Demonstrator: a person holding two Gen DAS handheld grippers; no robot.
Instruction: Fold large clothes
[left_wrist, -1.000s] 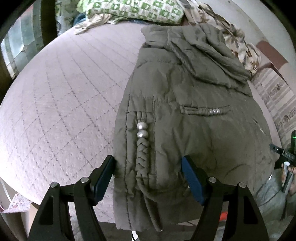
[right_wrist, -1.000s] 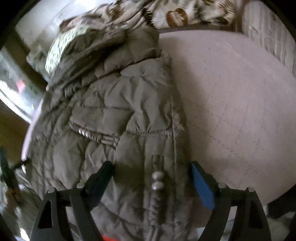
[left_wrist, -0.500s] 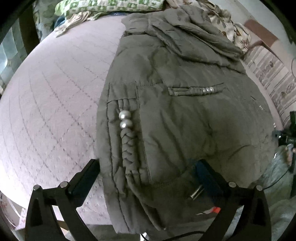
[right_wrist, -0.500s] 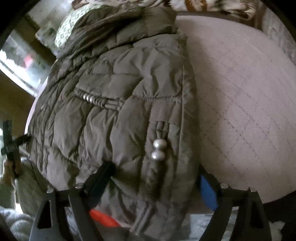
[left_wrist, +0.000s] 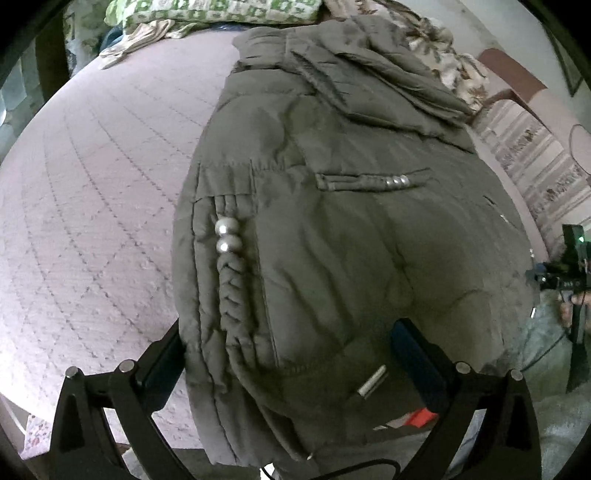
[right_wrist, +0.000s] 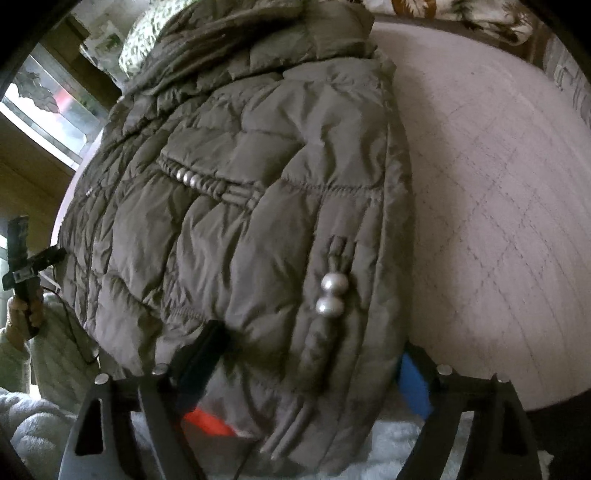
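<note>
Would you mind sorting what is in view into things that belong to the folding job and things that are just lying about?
Part of the job:
- olive padded jacket
- left gripper, open, straddling the hem
- right gripper, open, straddling the hem

Just lying about:
- green checked pillow
- leaf-print blanket
- quilted pink bedspread, under the jacket

This is a bedroom in a home. A wide bed covered by a pale pink quilted bedspread with a stitched diamond pattern (left_wrist: 92, 192) fills most of both views. At its far end lie a green-and-white patterned pillow (left_wrist: 221, 9) and a rumpled cream blanket printed with brown leaves (left_wrist: 439, 55). On the far right stands a striped, upholstered headboard or sofa back (left_wrist: 524, 155). In the right wrist view, a window with a wooden frame (right_wrist: 48, 107) shows daylight on the left.
</note>
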